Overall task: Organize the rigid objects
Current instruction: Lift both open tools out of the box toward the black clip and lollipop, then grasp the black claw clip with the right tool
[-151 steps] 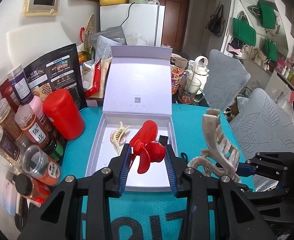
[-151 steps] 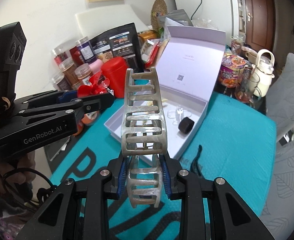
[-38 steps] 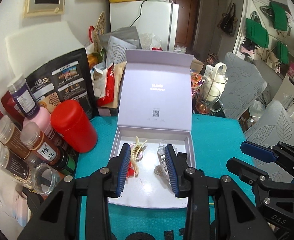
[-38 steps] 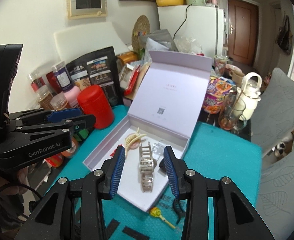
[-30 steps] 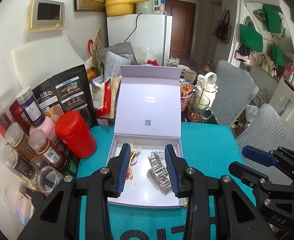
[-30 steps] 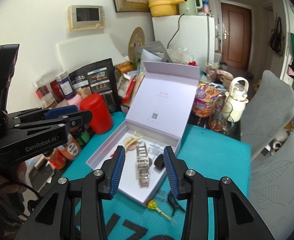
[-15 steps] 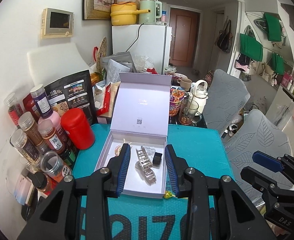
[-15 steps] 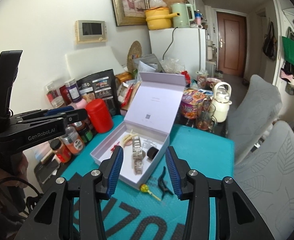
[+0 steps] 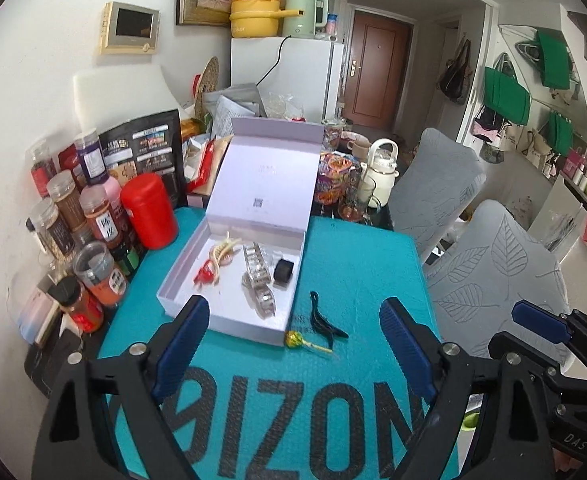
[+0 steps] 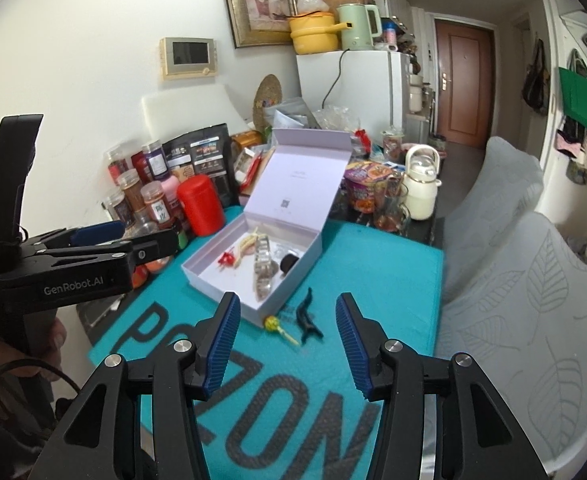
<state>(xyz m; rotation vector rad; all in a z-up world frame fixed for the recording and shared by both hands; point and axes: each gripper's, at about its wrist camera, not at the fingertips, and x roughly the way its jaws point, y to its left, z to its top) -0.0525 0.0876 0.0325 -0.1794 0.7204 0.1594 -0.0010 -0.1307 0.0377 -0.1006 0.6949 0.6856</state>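
White walls (image 9: 33, 60), brown door (image 9: 377, 76) — grey leaf-print chairs (image 9: 501, 264) beside.

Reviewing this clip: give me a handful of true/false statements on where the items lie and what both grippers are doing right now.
1. The box lid stands open. True.
2. The lollipop lies inside the box. False: it lies on the teal mat, just outside the box's near corner.
3. The grey claw clip lies in the box. True.
4. The black clip is held by the right gripper. False: it lies on the mat; the jaws are open and empty.
5. The left gripper is shut on the red clip. False: its jaws are wide open; that clip lies in the box.
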